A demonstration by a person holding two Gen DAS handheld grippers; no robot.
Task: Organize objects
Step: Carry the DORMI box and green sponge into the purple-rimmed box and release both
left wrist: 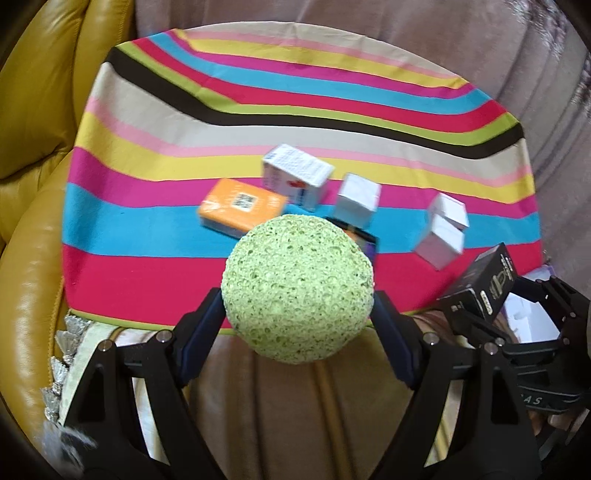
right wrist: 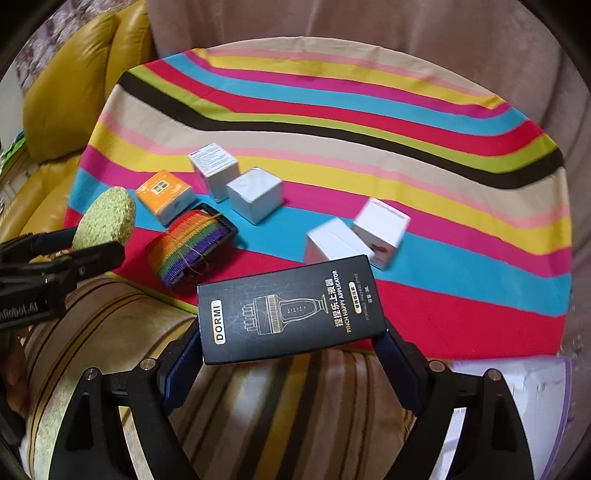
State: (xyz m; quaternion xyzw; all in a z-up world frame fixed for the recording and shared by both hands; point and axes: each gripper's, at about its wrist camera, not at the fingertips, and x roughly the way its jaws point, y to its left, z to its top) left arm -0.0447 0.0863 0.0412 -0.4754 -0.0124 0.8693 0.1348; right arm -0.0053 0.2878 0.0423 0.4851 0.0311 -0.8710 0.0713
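My left gripper point(left wrist: 297, 314) is shut on a round green sponge point(left wrist: 297, 286), held above the near edge of a striped cloth point(left wrist: 184, 147). My right gripper point(right wrist: 291, 343) is shut on a black DORMI box point(right wrist: 288, 308), which its pads clamp at the two short ends. On the cloth lie an orange box point(left wrist: 242, 206), a tall white printed box point(left wrist: 295, 173), a white cube point(left wrist: 358, 197), two more white boxes point(left wrist: 443, 230) and a rainbow strap roll point(right wrist: 192, 245). The sponge hides most of the strap roll in the left wrist view.
A yellow leather cushion point(left wrist: 40, 110) stands on the left. Pinkish upholstery point(left wrist: 369, 14) rises behind the cloth. A striped beige cover point(right wrist: 258, 398) lies under both grippers. A white sheet in a clear sleeve point(right wrist: 517, 391) lies at the near right.
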